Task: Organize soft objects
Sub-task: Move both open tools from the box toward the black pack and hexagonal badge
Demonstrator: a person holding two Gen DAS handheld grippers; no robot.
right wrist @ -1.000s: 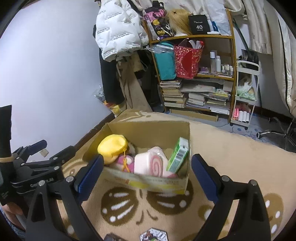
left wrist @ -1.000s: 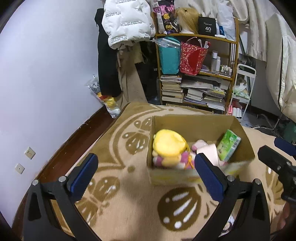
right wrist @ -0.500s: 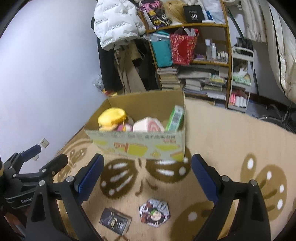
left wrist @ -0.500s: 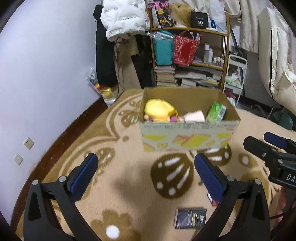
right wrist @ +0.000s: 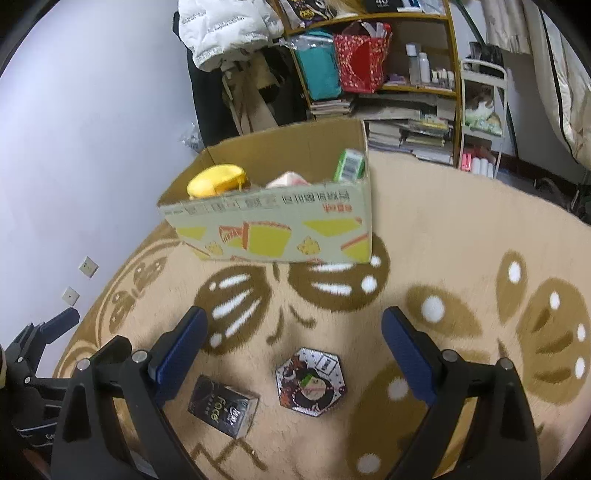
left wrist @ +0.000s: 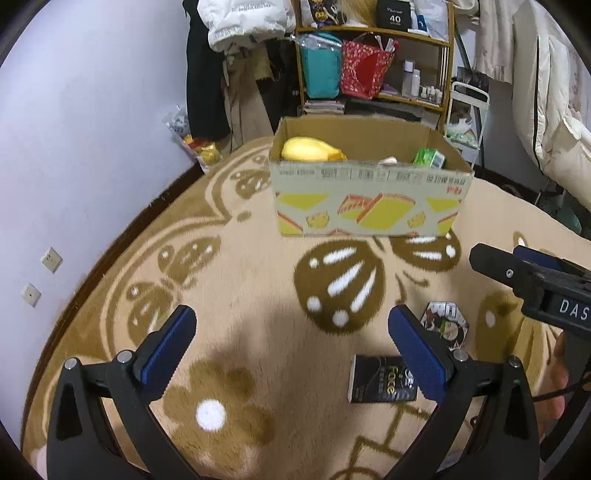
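A cardboard box [left wrist: 369, 199] printed with yellow shapes stands on the beige carpet [left wrist: 258, 280] with its brown flower and paw patterns; inside it, seen over the near wall, lie a yellow plush [left wrist: 310, 149] at the left, a pink-and-cream soft roll [right wrist: 288, 180] in the middle and a green tissue pack [left wrist: 428, 158] leaning at the right corner; the left tongs [left wrist: 291, 350] hang spread wide above bare carpet, blue pads well apart and gripping nothing; the right tongs [right wrist: 295, 350] are likewise spread wide and carry nothing, and their black body shows at the right edge of the left view; between the pads of the right tongs, on the carpet in front of the box and apart from it, lie a hexagonal tin [right wrist: 312, 382] with a cartoon picture on its lid and, just beside it to the left, a small black box [right wrist: 223, 406] with pale lettering; both are near the right pad of the left tongs in the left view; behind the cardboard box stands a wooden shelf [right wrist: 456, 74] holding a teal bag [right wrist: 319, 66], a red patterned bag [right wrist: 360, 62], bottles and stacked books; a white puffy jacket [right wrist: 225, 26] hangs to its left against the pale wall [right wrist: 92, 129]; a small white cart [right wrist: 480, 110] stands to the right of the shelf.
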